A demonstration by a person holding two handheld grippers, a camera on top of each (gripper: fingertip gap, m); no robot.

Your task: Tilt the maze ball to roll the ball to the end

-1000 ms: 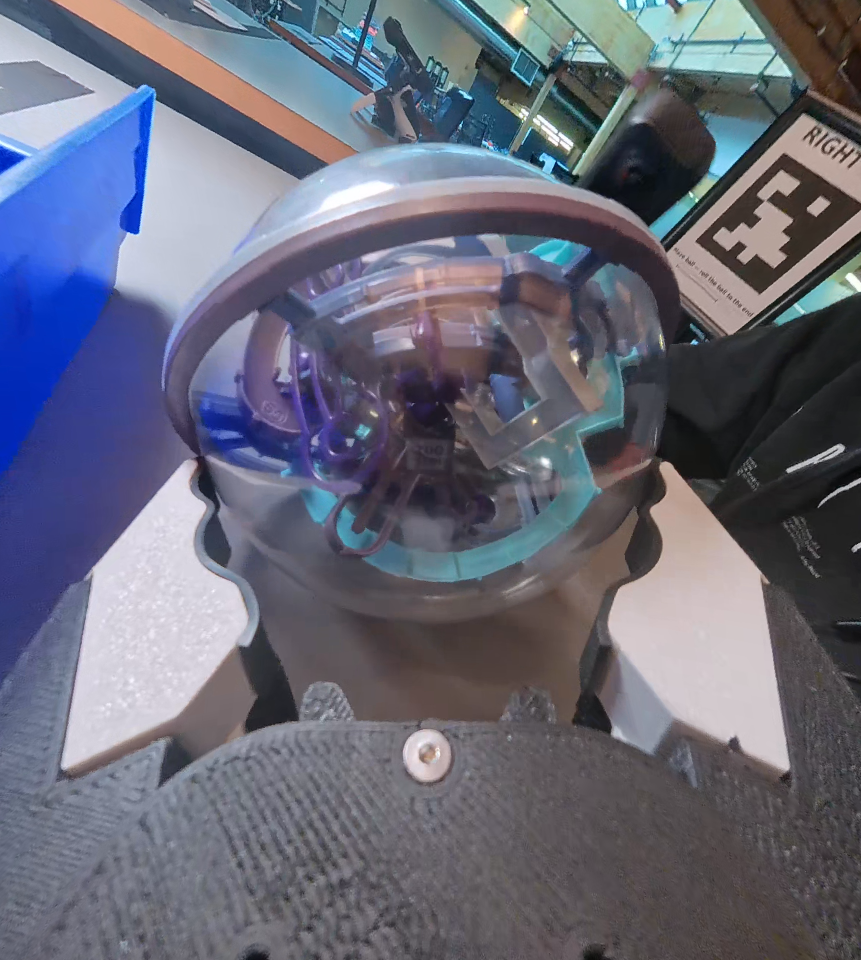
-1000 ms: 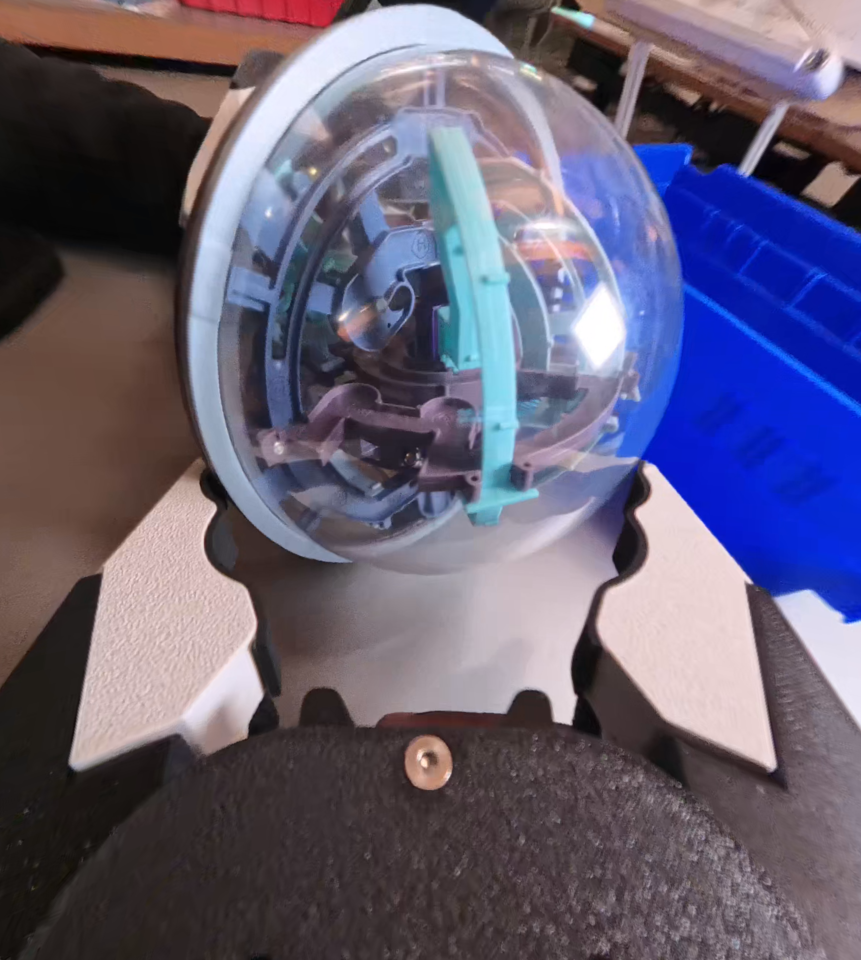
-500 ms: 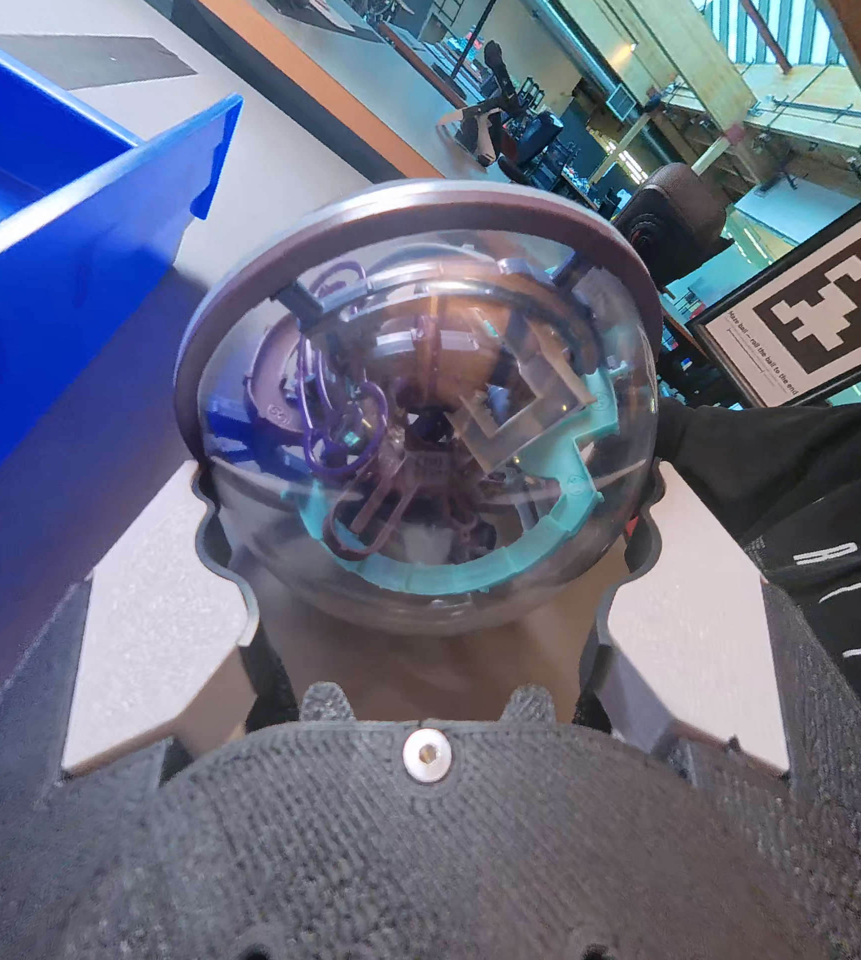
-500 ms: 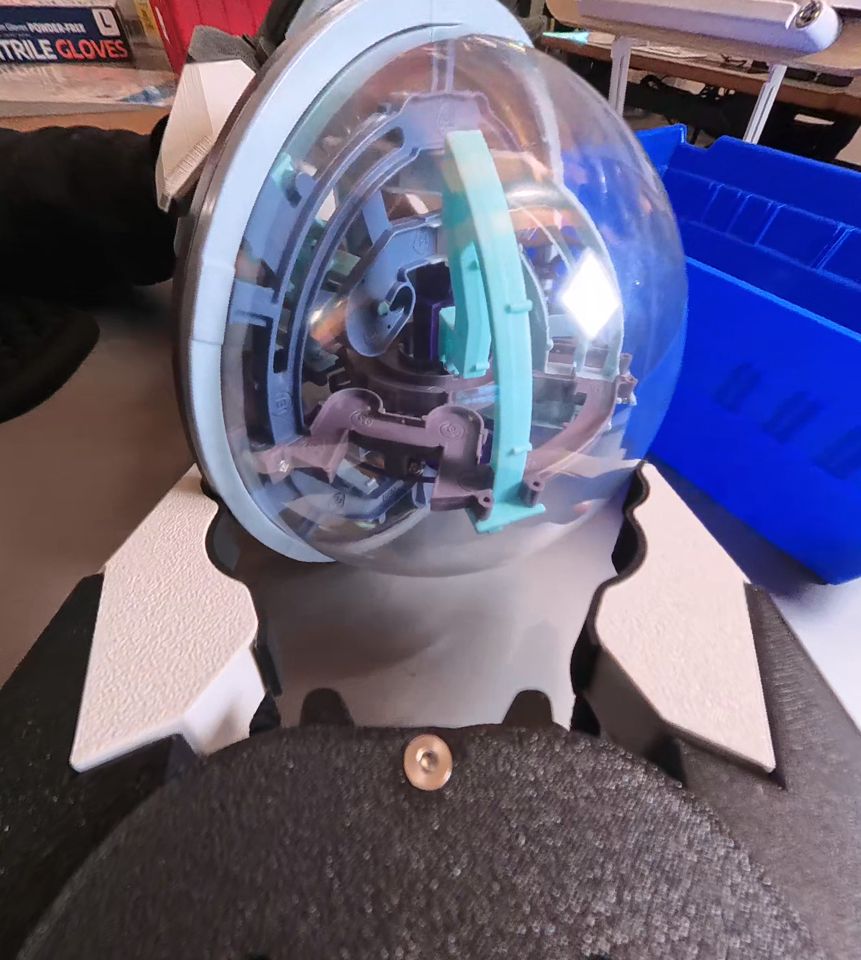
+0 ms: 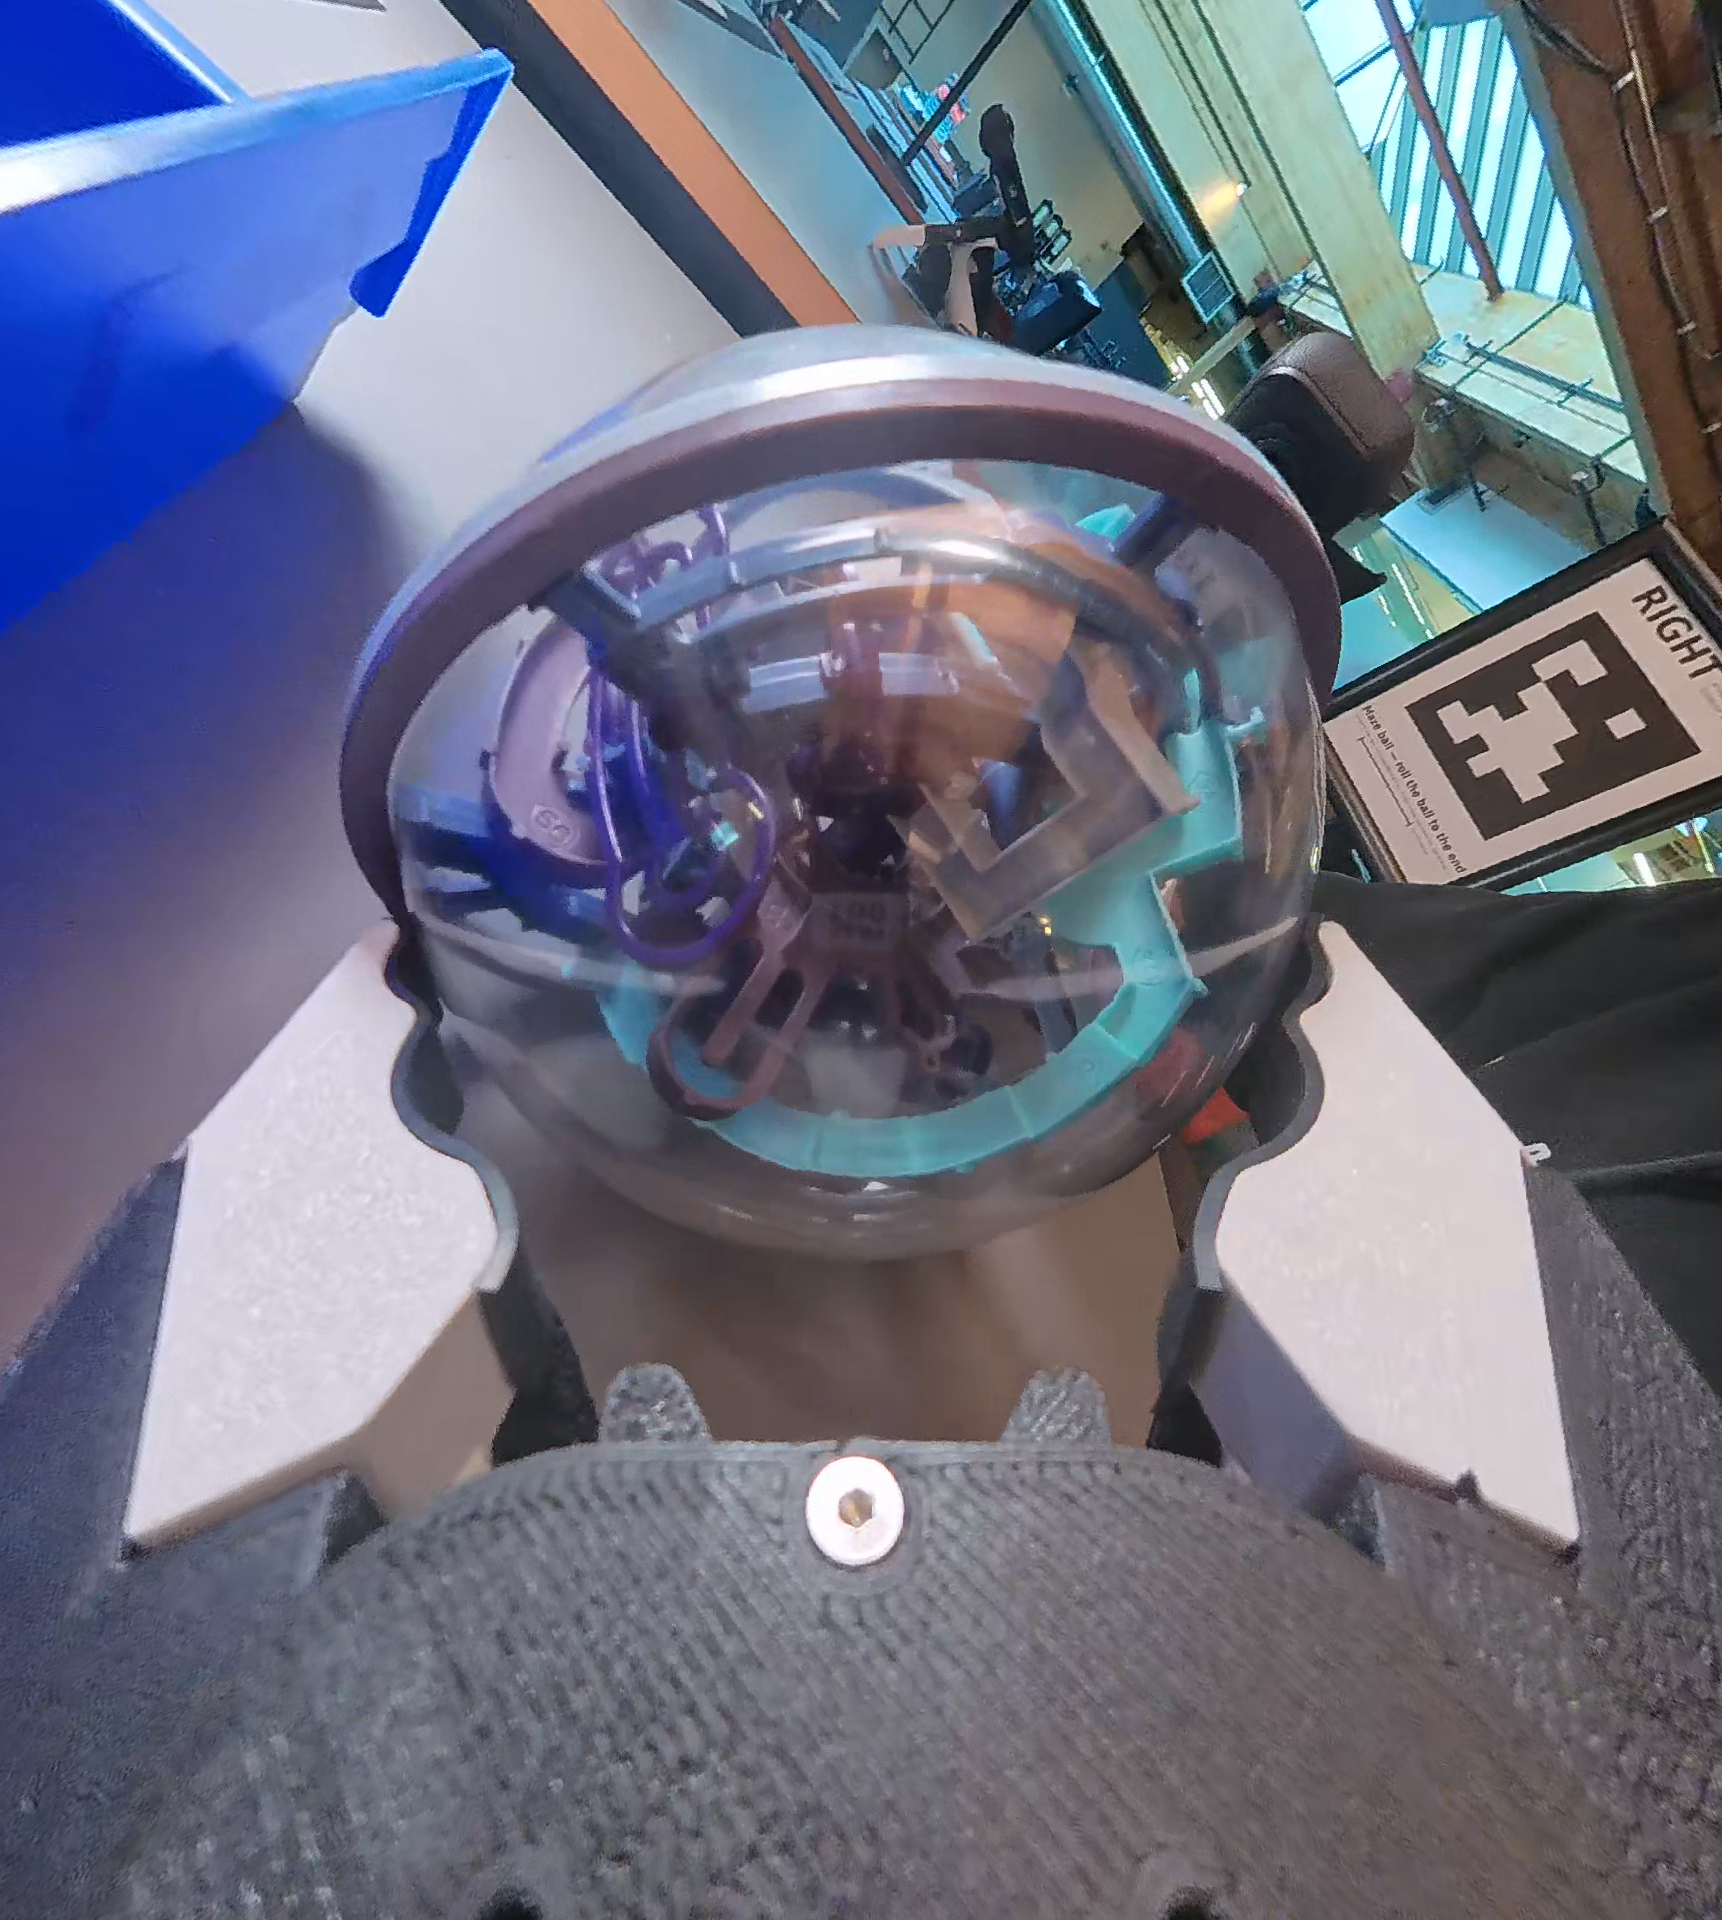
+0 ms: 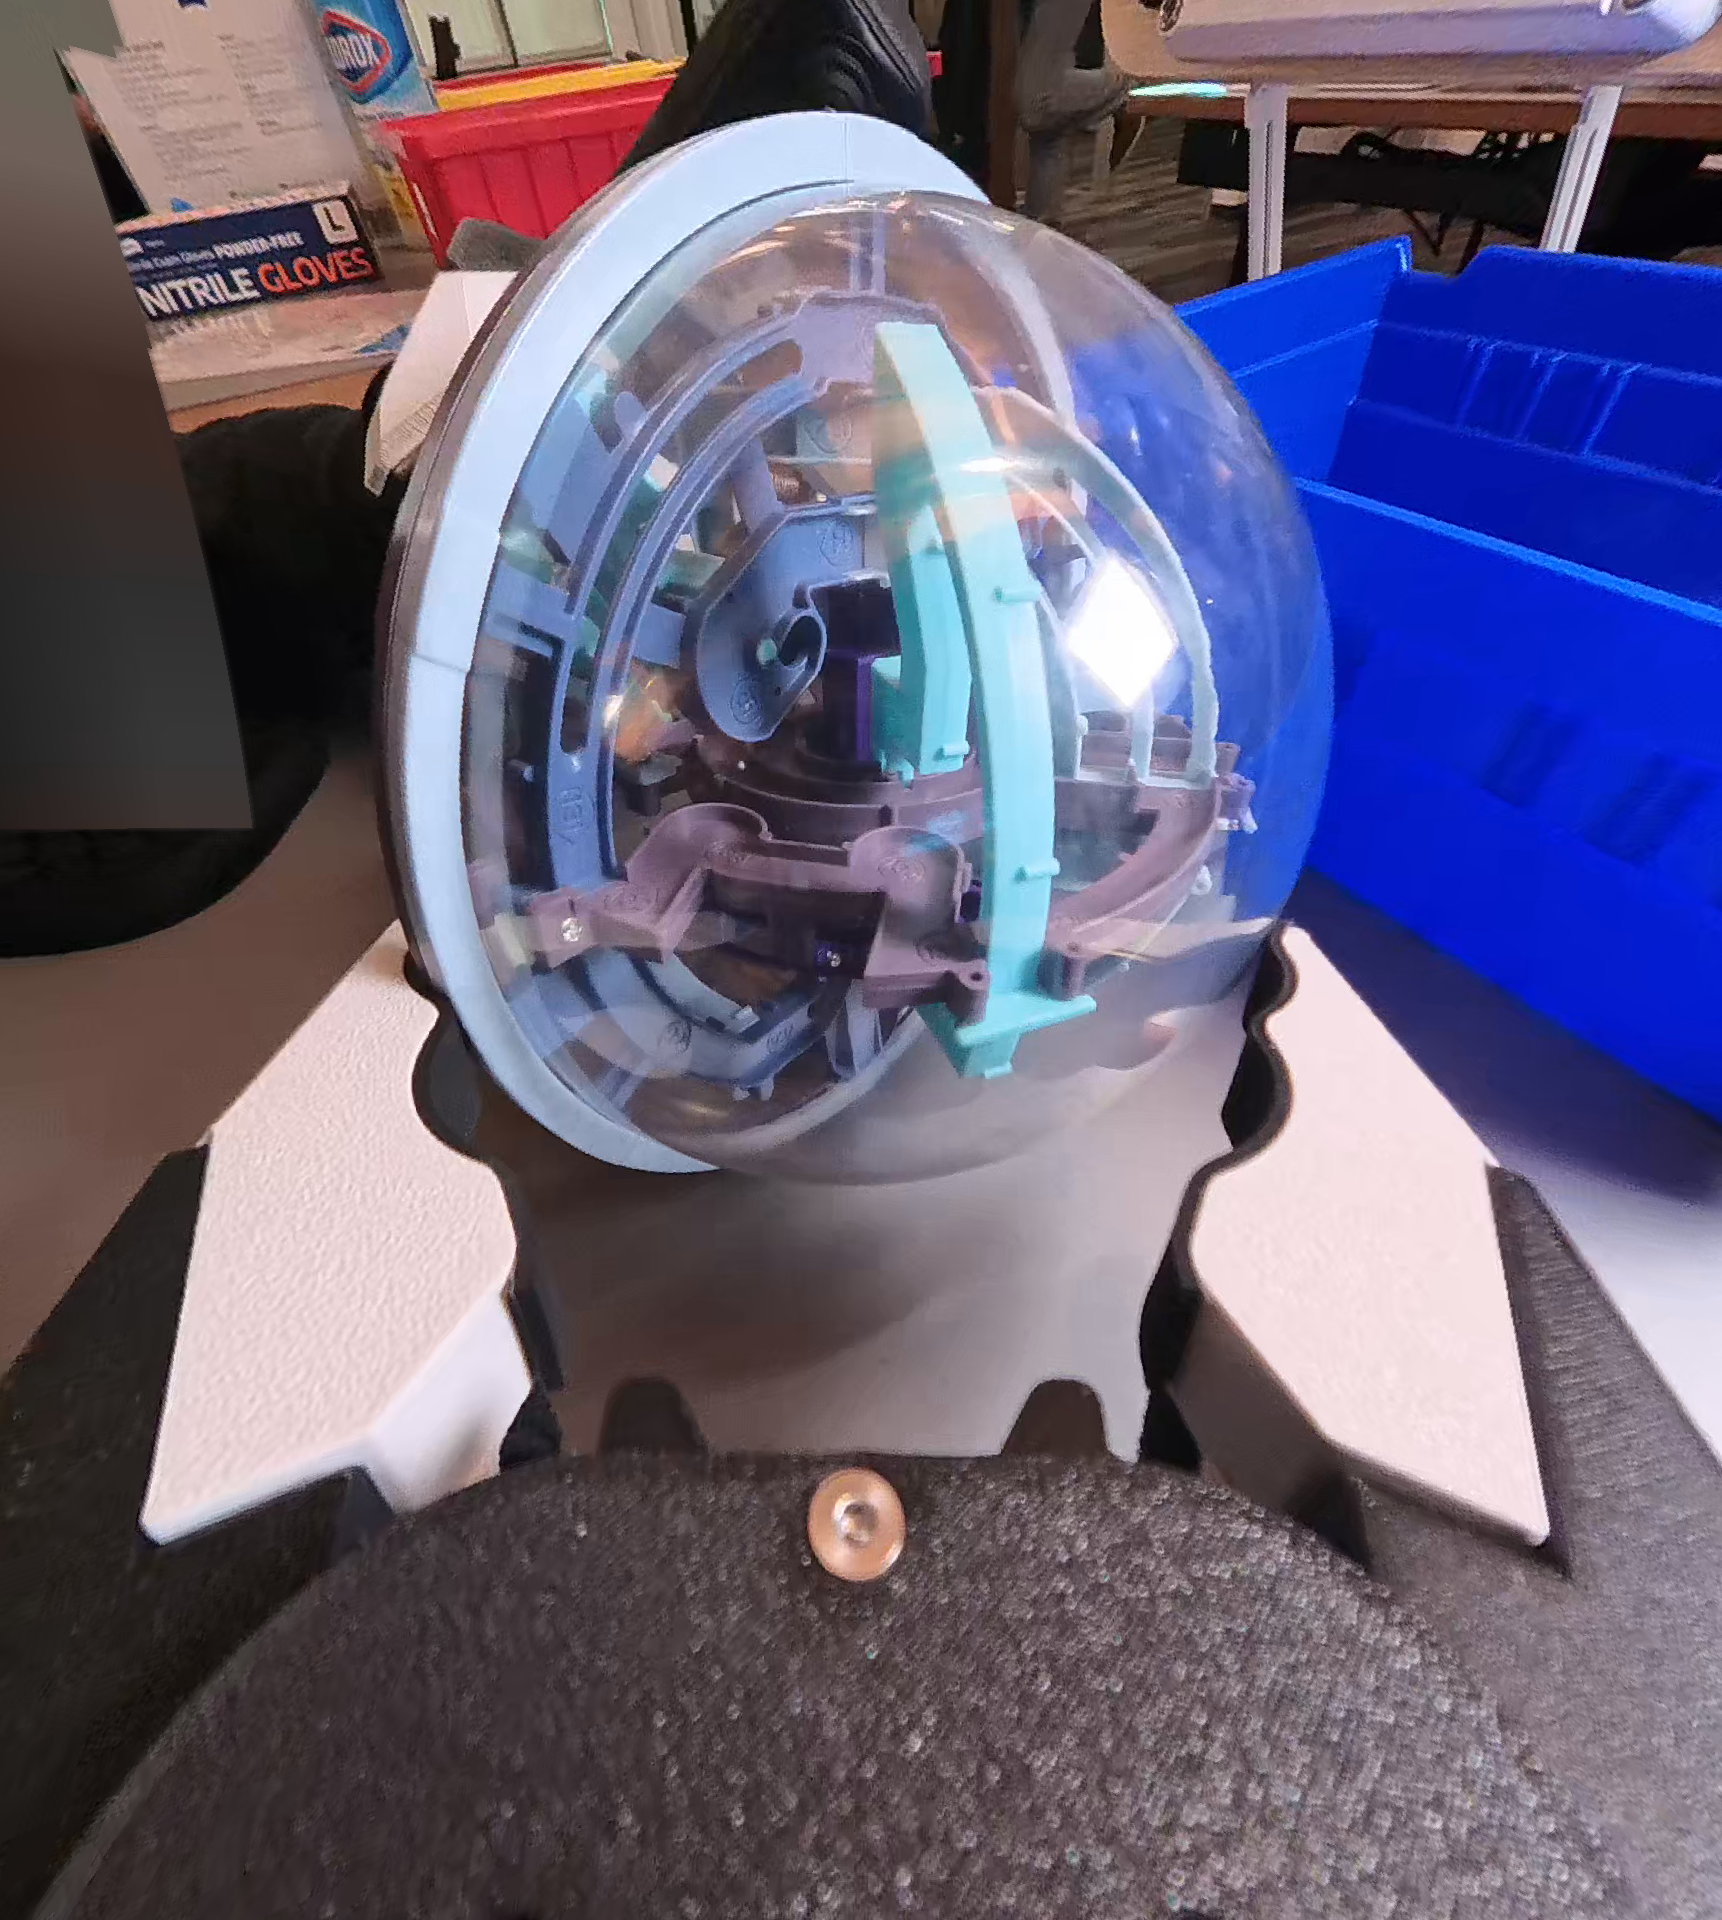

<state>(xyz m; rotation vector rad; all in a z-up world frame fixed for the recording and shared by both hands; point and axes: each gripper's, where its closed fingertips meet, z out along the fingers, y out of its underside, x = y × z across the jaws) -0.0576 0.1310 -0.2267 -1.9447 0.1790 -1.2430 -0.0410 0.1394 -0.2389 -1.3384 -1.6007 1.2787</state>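
The maze ball is a clear sphere with a grey equator ring and teal, purple and blue tracks inside. Both grippers hold it above the table from opposite sides. In the left wrist view my left gripper is shut on it, its white fingers pressing both flanks. In the right wrist view the maze ball sits in my right gripper, also shut on it, with the ring tilted to the left. A finger of the left gripper shows behind the ball. I cannot make out the small inner ball.
A blue bin stands close on the right of the right wrist view and at upper left in the left wrist view. A framed marker sign and a black sleeve are nearby. A glove box and red bin stand behind.
Both grippers have tilted the maze ball together. The left view has rolled, so the blue bin slid up and left. The right view has pitched up, showing more of the background.
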